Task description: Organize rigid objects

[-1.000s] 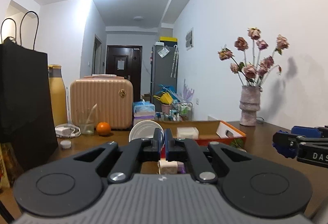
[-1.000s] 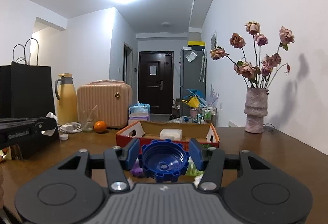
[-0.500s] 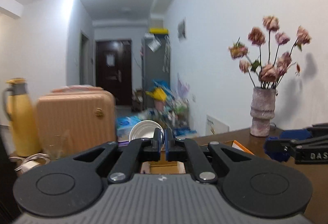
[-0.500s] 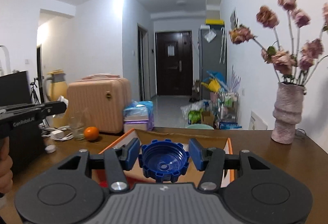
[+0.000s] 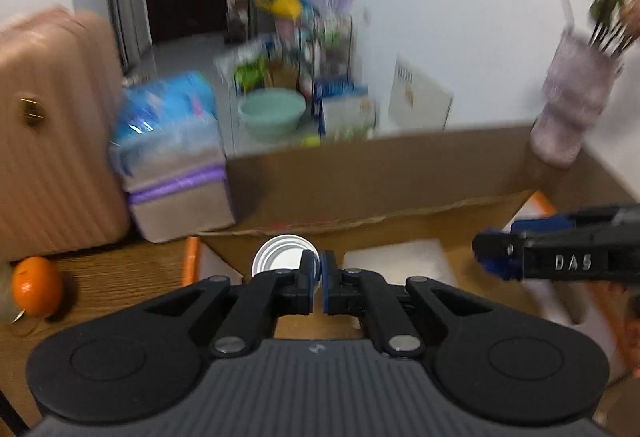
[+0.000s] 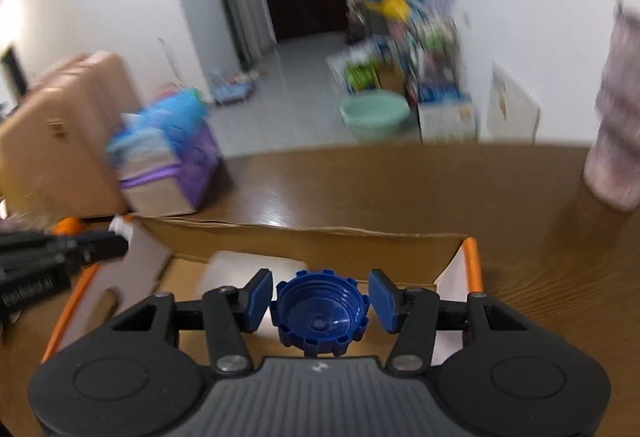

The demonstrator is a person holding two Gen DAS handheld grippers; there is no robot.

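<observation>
Both views have tipped downward since the earlier frames, so the ceiling light has gone out of frame and the open cardboard box now fills the lower middle. At the centre bottom of the right wrist view, the right gripper holds a blue ribbed cap, hollow side facing the camera, between its blue pads, above the box interior. A pale flat item lies inside the box just behind it. In the left wrist view, the left gripper has its jaws pressed together on the edge of a white round lid, also over the box. To the right of that frame the right gripper shows from the side. Around the box lies the brown wooden surface; an orange sits at lower left, a tan suitcase at left, and a blurred vase at upper right.
</observation>
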